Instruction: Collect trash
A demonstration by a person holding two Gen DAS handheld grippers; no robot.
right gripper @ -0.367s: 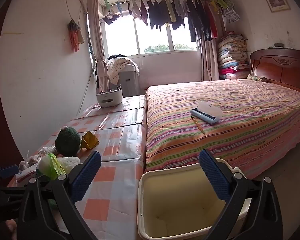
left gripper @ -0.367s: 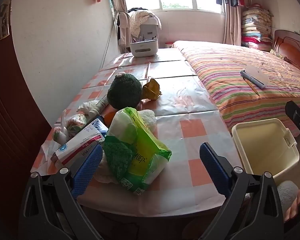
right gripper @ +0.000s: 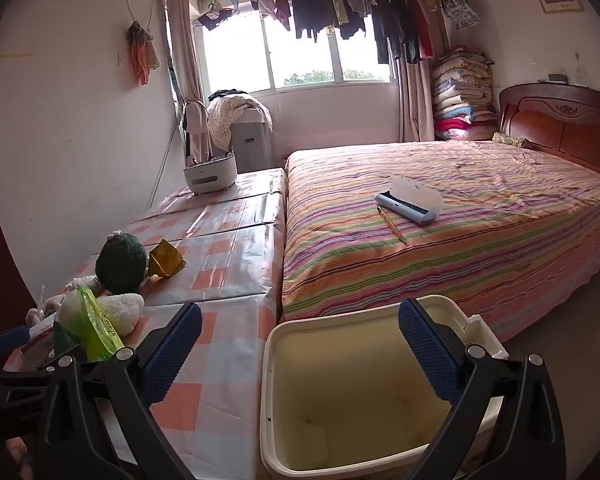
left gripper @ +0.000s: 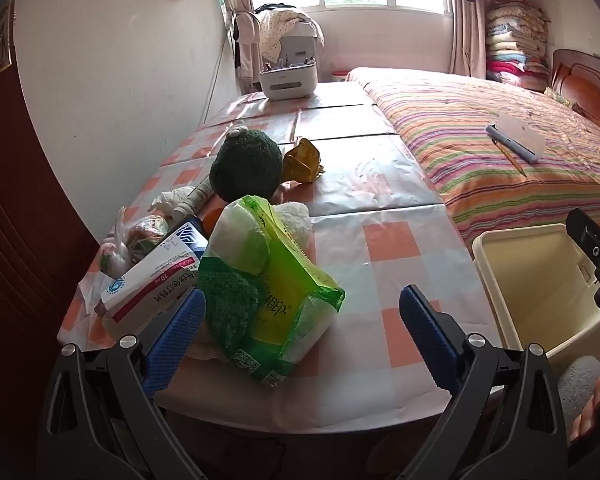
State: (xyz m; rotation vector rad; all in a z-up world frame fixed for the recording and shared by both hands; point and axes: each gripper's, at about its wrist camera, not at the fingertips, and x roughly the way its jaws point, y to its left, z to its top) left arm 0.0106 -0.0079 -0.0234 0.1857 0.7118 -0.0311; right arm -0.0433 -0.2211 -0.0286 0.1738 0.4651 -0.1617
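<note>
A green plastic bag [left gripper: 276, 288] of packaged goods lies at the near end of the checked table [left gripper: 380, 240], with a white-and-red box [left gripper: 152, 280], a green plush [left gripper: 246, 164] and a yellow wrapper [left gripper: 302, 160] beside and behind it. My left gripper [left gripper: 300, 332] is open, its fingers either side of the bag's near end. My right gripper [right gripper: 300, 352] is open and empty over the rim of the cream bin [right gripper: 360, 392], which stands between table and bed. The bin [left gripper: 540, 288] also shows at right in the left wrist view. The bag [right gripper: 88, 328] shows at lower left in the right wrist view.
A striped bed [right gripper: 440, 240] lies right of the table, with a lint brush [right gripper: 408, 200] and pencil on it. A white appliance [left gripper: 288, 80] stands at the table's far end. A wall runs along the left.
My left gripper has edged slightly forward toward the green bag. The right gripper has hardly moved.
</note>
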